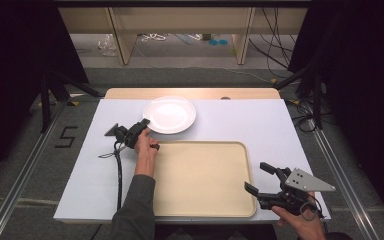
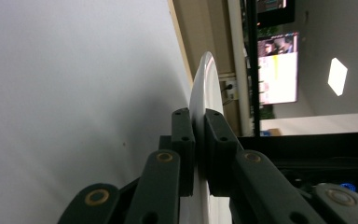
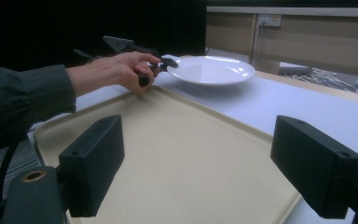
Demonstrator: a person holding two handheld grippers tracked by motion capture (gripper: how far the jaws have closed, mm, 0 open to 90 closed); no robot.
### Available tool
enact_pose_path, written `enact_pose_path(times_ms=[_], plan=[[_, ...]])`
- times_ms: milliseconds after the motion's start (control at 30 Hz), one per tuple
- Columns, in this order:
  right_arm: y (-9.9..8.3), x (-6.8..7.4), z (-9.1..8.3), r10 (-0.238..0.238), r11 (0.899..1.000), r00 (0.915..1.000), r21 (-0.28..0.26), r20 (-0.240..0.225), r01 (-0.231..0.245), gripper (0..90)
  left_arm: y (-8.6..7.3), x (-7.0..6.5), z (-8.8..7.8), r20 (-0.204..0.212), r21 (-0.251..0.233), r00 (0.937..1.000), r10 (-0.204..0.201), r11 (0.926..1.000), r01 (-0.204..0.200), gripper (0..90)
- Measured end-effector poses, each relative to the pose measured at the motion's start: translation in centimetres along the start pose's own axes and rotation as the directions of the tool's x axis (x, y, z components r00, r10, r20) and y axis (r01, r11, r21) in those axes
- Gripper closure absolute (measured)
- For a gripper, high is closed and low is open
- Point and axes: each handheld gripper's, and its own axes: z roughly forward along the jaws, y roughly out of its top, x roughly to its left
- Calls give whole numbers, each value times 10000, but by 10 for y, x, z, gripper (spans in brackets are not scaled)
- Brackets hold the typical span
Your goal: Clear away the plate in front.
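Left gripper (image 1: 143, 124): jaws pinched on the near-left rim of the round white ceramic plate (image 1: 170, 114); the left gripper view shows both pads clamped on the rim. Plate sits toward the desk's (image 1: 90, 165) far edge, just beyond the far edge of the beige rectangular plastic tray (image 1: 202, 180); whether it is lifted yet is hard to judge. Right gripper (image 1: 260, 181): jaws spread wide, holding nothing, at the tray's near-right corner. Progress: grasp made; probably a transfer onto the tray remains.
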Motion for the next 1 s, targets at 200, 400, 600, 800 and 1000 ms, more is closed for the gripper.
enact_pose_path(times_ms=[200, 400, 600, 800, 1000], plan=[[0, -1, -1, 43, 10000, 10000, 57, -51, -43, 182, -3, -7, -18, 481, -97, 9988, 16, 10000, -11, 850], [0, 1, 1, 96, 9999, 9999, -62, -83, -96, 182, -10, -3, -38, 611, -186, 9981, -75, 9998, 86, 850], [-1, 0, 3, 1, 9998, 9999, -221, -162, -4, 182, -20, 0, -59, 984, 83, 9951, 82, 9999, -91, 851], [0, 0, 1, -10, 10000, 10000, 39, -60, 11, 183, -32, 3, -83, 1226, 183, 9923, -156, 9997, 135, 851], [-1, 1, 2, 72, 9999, 9998, 71, -172, -70, 183, -39, 6, -105, 1272, 216, 9919, -31, 9998, 4, 851]])
